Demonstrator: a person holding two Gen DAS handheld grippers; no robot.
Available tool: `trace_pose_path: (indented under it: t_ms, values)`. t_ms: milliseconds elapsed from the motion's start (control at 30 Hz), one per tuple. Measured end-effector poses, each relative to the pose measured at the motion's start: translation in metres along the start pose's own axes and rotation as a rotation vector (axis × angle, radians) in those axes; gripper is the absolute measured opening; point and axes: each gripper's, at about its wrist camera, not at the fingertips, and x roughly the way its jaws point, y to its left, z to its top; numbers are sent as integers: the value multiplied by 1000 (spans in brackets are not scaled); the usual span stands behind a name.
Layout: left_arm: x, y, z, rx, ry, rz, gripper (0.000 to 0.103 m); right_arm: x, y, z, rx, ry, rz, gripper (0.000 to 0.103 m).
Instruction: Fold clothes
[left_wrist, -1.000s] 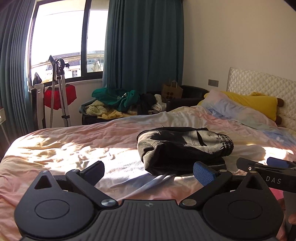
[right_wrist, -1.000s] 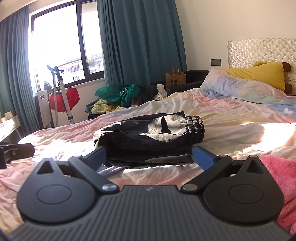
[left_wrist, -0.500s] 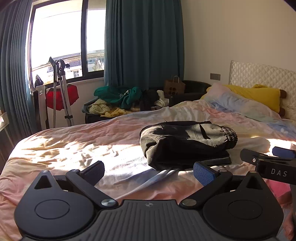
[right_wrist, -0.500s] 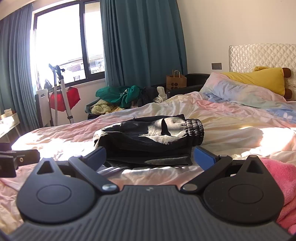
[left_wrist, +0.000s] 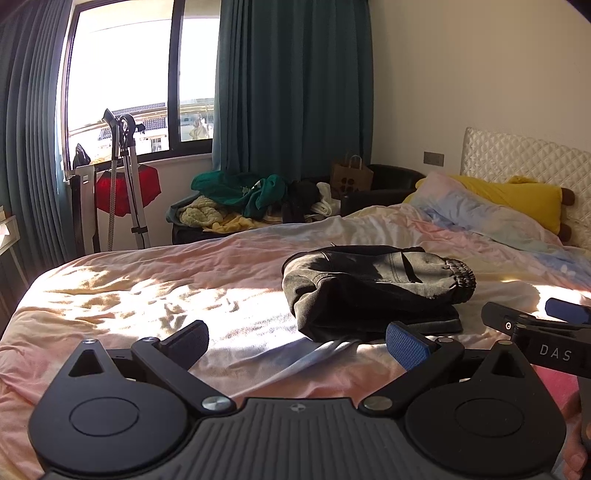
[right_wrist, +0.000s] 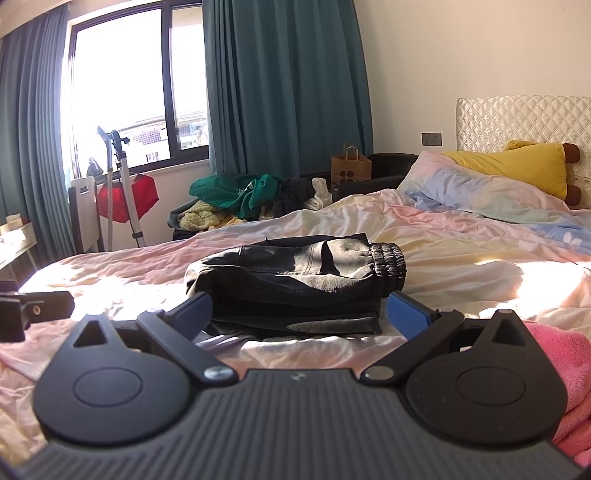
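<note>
A dark grey pair of trousers (left_wrist: 373, 288) lies folded in a stack on the pastel bed cover (left_wrist: 147, 291), its elastic cuff to the right. My left gripper (left_wrist: 297, 341) hovers open, short of the stack and a little to its left, nothing between its fingers. In the right wrist view the same folded trousers (right_wrist: 295, 280) lie straight ahead, just beyond my open right gripper (right_wrist: 299, 314), which holds nothing. A pink fluffy garment (right_wrist: 554, 369) lies at the lower right. The right gripper's body (left_wrist: 535, 332) shows at the left wrist view's right edge.
Pastel and yellow pillows (right_wrist: 509, 181) rest against the quilted headboard (right_wrist: 524, 122). Beyond the bed's far side a chair holds a heap of green, yellow and dark clothes (left_wrist: 243, 203) and a paper bag (left_wrist: 351, 173). A metal stand (left_wrist: 125, 177) and red item stand by the window.
Both grippers have drawn back and risen slightly from the folded trousers, which now look a little farther off. Both stay open. The trousers have not moved.
</note>
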Motion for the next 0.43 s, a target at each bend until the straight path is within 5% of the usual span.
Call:
trace_pose_path:
  t_ms: [433]
  values:
    - [2, -3, -3, 9, 9, 10, 103, 0, 1, 0, -6, 3, 2, 103]
